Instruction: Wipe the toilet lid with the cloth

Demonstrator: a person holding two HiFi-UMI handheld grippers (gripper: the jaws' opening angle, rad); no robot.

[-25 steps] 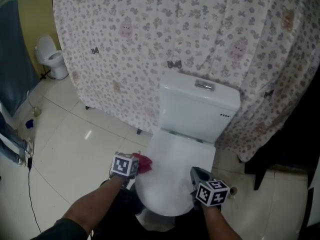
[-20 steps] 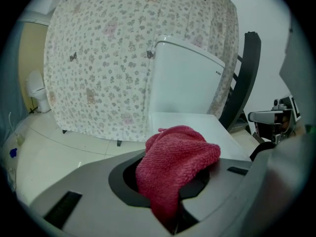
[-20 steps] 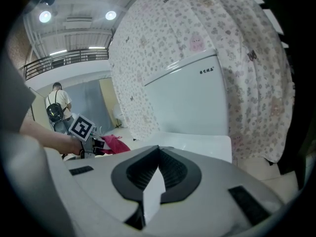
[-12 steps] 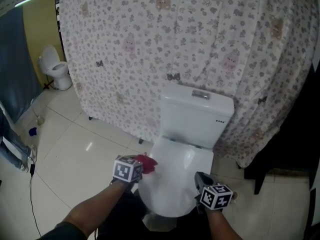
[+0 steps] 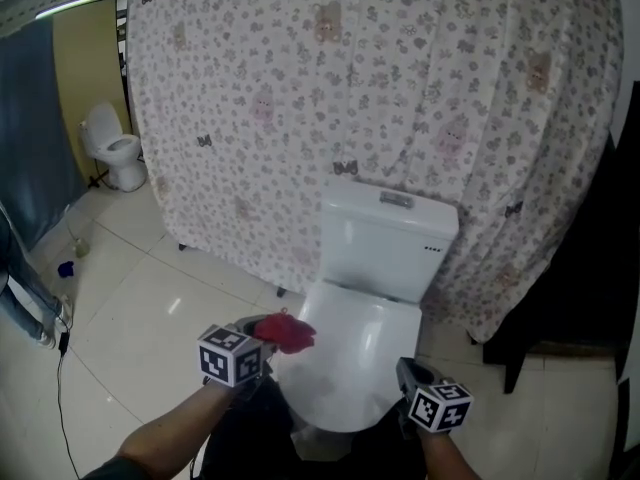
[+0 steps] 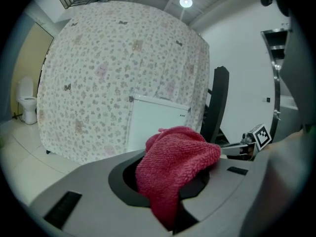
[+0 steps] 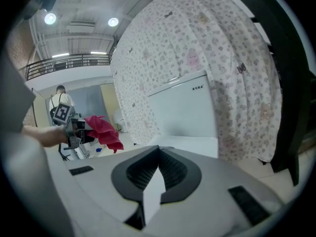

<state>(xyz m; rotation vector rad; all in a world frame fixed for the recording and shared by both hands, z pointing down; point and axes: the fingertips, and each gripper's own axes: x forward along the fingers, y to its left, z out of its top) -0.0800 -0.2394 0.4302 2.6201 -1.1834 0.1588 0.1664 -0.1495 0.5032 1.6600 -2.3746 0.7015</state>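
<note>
The white toilet stands in front of me with its lid (image 5: 355, 353) down and its tank (image 5: 385, 238) behind. My left gripper (image 5: 268, 336) hangs at the lid's left edge, shut on a bunched red cloth (image 5: 287, 333). In the left gripper view the cloth (image 6: 173, 164) fills the jaws and droops over them, with the tank (image 6: 153, 125) beyond. My right gripper (image 5: 410, 371) is at the lid's front right, shut with nothing in it. Its own view looks over the lid (image 7: 197, 144) towards the left gripper (image 7: 74, 130) and the cloth (image 7: 104, 131).
A floral curtain (image 5: 380, 88) hangs right behind the toilet. A second small toilet (image 5: 112, 140) stands far left on the tiled floor (image 5: 150, 298). Dark furniture (image 5: 565, 298) closes off the right side. A cable (image 5: 60, 378) lies on the floor at left.
The head view has tilted upward, showing more curtain. Both grippers have drawn back a little towards me. The left one still holds the cloth by the lid's left edge.
</note>
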